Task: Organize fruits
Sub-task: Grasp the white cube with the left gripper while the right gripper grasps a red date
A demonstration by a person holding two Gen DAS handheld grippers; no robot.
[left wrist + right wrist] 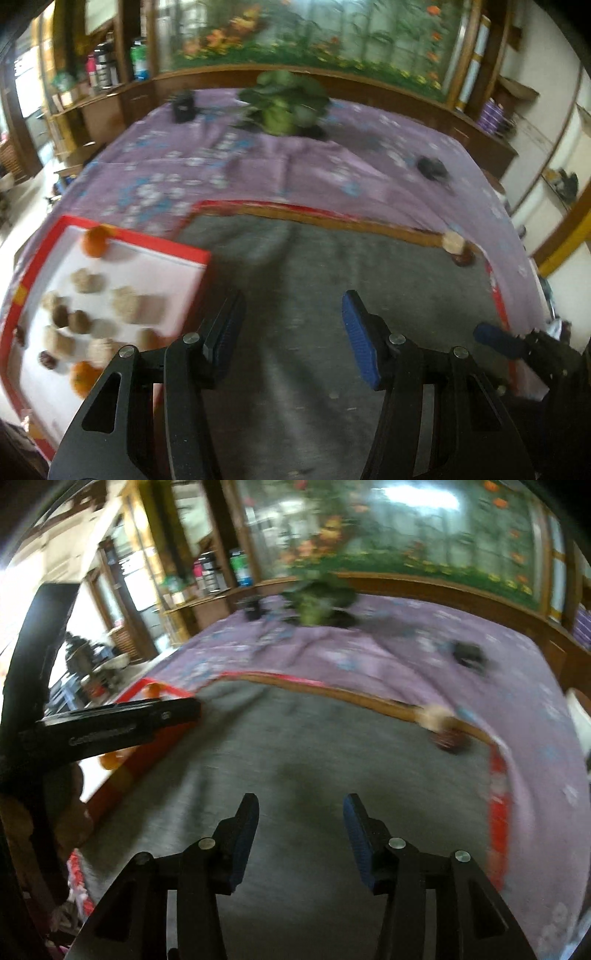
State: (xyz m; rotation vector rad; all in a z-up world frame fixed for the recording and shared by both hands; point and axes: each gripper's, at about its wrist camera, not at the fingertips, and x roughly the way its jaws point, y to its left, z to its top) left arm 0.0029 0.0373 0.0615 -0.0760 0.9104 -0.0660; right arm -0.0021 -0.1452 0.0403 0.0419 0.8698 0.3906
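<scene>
A red-rimmed white tray (155, 269) at the left holds two oranges (94, 242), several pale tan fruits (127, 304) and small dark ones. My left gripper (291, 321) is open and empty over the grey mat (314, 295), just right of the tray. At the mat's far right corner lie a pale fruit (453, 242) and a dark red fruit (463, 258). My right gripper (301, 818) is open and empty above the mat (295, 760); the same two fruits (448, 738) lie ahead to its right. The left gripper's body (110, 727) shows at left.
A purple floral cloth (295, 166) covers the table. A green leafy plant (284, 103) stands at the back, with a dark object (432, 168) at right and a black item (183, 105) at back left. Wooden shelves with bottles (107, 66) stand behind.
</scene>
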